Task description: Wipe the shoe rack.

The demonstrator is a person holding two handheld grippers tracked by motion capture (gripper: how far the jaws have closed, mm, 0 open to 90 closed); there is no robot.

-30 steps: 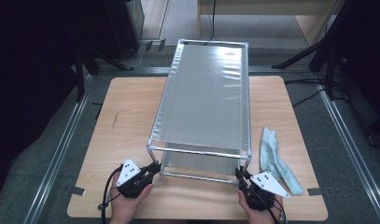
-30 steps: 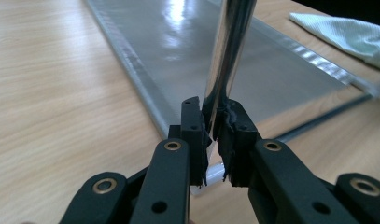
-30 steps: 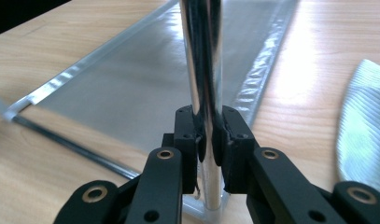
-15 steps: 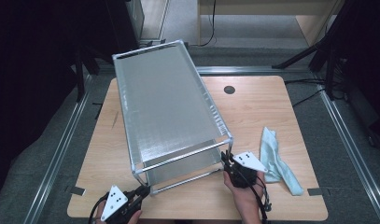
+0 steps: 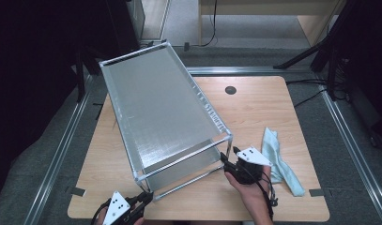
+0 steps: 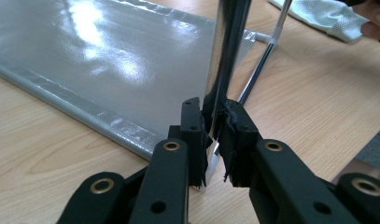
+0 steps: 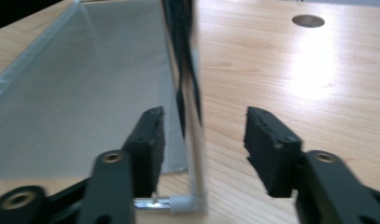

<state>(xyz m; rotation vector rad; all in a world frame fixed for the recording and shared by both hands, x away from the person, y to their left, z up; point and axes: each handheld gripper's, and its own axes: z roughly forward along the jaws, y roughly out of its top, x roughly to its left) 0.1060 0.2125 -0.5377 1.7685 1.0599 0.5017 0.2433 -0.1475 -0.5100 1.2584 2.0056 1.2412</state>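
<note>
High view, rack point(image 5: 160, 112) overhanging table point(image 5: 273, 112) edge

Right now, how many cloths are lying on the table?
1. A light blue cloth lies on the table near its right edge, just right of the right gripper and apart from the metal rack. Another could hide behind the rack.
</note>
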